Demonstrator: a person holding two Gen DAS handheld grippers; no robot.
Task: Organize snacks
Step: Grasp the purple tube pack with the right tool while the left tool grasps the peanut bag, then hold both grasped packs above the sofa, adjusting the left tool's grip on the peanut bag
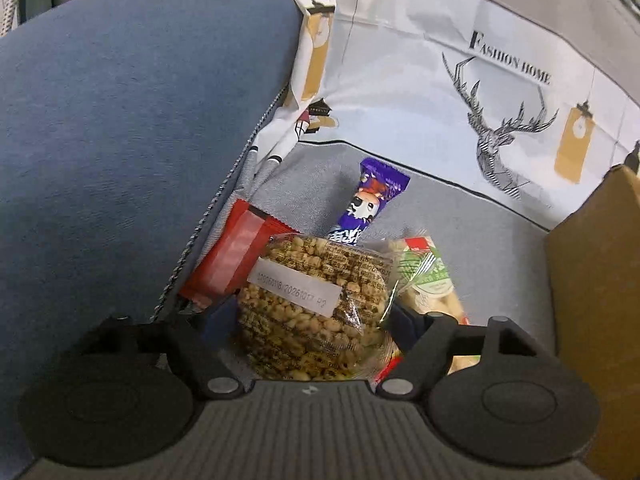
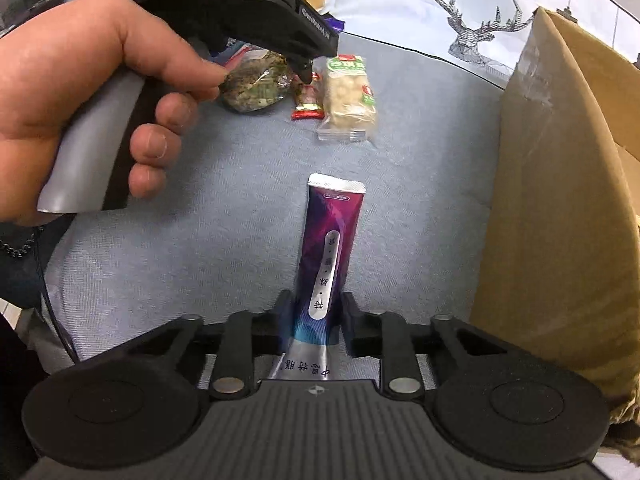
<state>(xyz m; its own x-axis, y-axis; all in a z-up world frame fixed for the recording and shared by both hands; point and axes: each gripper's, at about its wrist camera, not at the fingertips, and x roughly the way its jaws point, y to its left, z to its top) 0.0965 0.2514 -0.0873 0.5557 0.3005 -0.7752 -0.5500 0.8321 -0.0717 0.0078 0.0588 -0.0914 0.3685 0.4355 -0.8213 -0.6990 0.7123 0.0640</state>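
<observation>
Right gripper (image 2: 312, 320), nearest item: jaws narrow, clamped on the lower part of a purple snack stick pack (image 2: 326, 256) with a white sealed top end, which points away from the camera over the grey-blue cloth surface (image 2: 240, 200). Left gripper (image 1: 310, 320): jaws wide, a clear bag of puffed grain cake (image 1: 308, 304) with a white date label lying between the fingers; whether the pads touch it cannot be told from this view. Just left of that bag, a red wrapper (image 1: 228, 256); just right, a pale nut bar in a clear pack with green label (image 1: 428, 280); behind, a purple cartoon-print bar (image 1: 372, 200) lying lengthwise. The right wrist view also shows a small red candy (image 2: 308, 104) between grain bag and nut bar, and a hand (image 2: 80, 92) gripping the left tool's handle. Right edge: brown cardboard box (image 2: 560, 200). Farthest: white fabric panel with deer drawing and "FASHION HOME" lettering (image 1: 500, 128).
</observation>
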